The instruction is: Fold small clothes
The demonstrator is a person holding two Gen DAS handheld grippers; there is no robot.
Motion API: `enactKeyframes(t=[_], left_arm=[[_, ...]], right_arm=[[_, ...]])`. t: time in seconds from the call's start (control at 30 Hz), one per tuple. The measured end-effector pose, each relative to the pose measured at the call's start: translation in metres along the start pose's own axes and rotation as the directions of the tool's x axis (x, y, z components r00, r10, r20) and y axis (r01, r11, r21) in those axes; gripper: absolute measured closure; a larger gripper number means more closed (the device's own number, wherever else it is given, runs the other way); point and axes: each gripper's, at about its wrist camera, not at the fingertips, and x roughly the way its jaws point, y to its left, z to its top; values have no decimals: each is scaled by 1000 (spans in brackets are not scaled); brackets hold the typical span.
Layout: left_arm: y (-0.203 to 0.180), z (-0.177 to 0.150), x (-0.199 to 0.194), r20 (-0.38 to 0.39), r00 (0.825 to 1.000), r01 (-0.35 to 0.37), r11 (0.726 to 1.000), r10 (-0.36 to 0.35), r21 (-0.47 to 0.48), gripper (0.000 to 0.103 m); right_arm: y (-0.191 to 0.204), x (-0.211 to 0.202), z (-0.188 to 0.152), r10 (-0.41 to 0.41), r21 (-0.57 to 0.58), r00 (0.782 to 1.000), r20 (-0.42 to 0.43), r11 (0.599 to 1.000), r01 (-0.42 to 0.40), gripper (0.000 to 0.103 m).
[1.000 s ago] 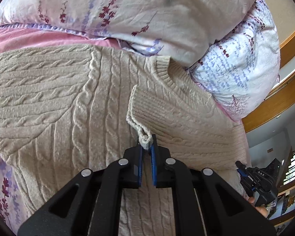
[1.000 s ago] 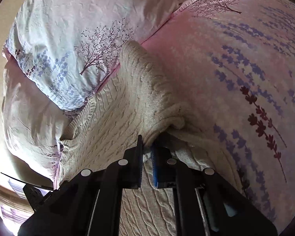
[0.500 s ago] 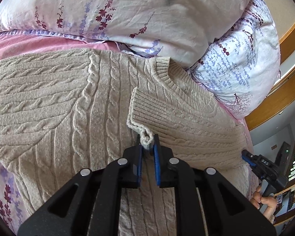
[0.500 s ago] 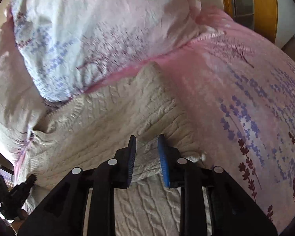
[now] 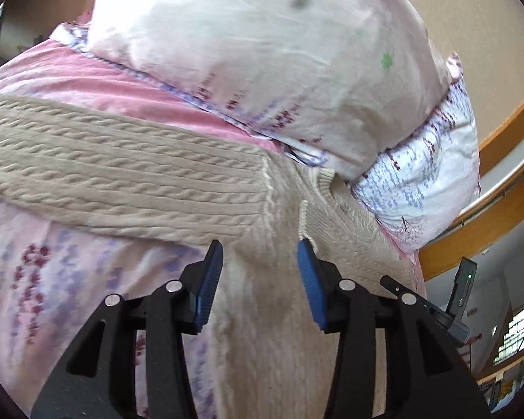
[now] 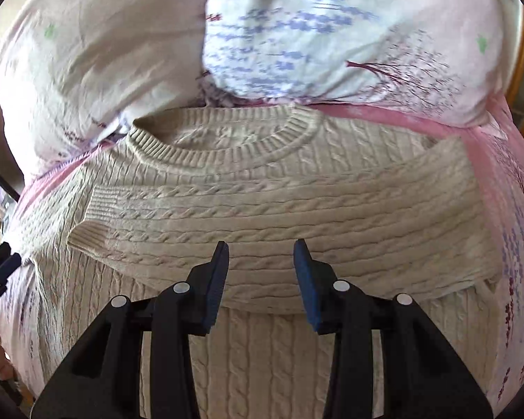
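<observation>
A beige cable-knit sweater (image 6: 262, 349) lies flat on the bed, collar (image 6: 227, 139) toward the pillows. One sleeve (image 6: 297, 216) is folded across the chest, its cuff (image 6: 94, 209) at the left. In the left wrist view the other sleeve (image 5: 122, 188) stretches out to the left, and the folded cuff (image 5: 305, 220) sits just beyond the right pad. My left gripper (image 5: 260, 255) hovers over the sweater body with its jaws opening and nothing between the blue pads. My right gripper (image 6: 262, 251) hangs above the folded sleeve, jaws also opening, empty.
Two flowered pillows (image 5: 262, 52) (image 6: 332, 35) lie against the sweater's collar end. The pink flowered bedsheet (image 5: 70, 279) spreads around it. A wooden bed frame (image 5: 489, 220) runs at the right. A black part of the other hand-held tool (image 5: 463, 296) shows at the right.
Both grippers let go of the sweater sleeves and their jaws spread apart. Both drew back from the sweater, and the right view rolled so the sweater now lies square.
</observation>
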Motion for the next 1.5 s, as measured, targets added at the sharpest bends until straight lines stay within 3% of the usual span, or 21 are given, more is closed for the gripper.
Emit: enactKeyframes(t=[0.07,0.13,0.27,0.5,0.63,0.77,0.87,0.93,1.03,1.23,1.4,1.5], left_arm=[[27,2,-19,23,999,-40,997,42,-67,58],[52,2,-33,43,995,-82,988,89,-127,58],[94,5,-43,43,986,-146,954,163,-262,58],[131,12,-46,105,980,-103,877,171,-469,67],[151,21,-48,144,973,-74,828,183,-556,80],[170,26,-50,175,968,-31,782,178,-622,89],[175,31,-51,183,966,-24,767,183,-641,93],[169,35,-51,189,963,-33,777,194,-629,96],[137,48,-54,242,954,-21,842,178,-539,97],[37,66,-39,279,960,104,948,-18,-300,97],[-58,43,6,180,964,217,971,-198,-98,97],[-95,7,47,71,972,226,973,-223,-36,97]], right_arm=[[15,11,-3,-45,-51,999,-30,998,43,61],[22,12,-8,-85,-86,996,3,993,85,60],[16,12,-7,-50,-44,999,-16,998,49,59],[18,11,-6,-49,-48,999,-21,998,48,57],[15,12,-5,-29,-38,999,-29,999,27,55],[8,3,-8,10,-11,999,-40,1000,-10,55],[3,-1,-9,41,17,998,-50,999,-40,54],[-1,-6,-10,61,31,997,-52,998,-59,52],[-9,-15,-12,79,45,996,-40,996,-78,49],[-35,-32,-16,97,102,995,-10,990,-95,47],[-56,-44,-20,97,146,995,10,985,-97,47],[-64,-48,-23,100,164,995,11,981,-101,47]])
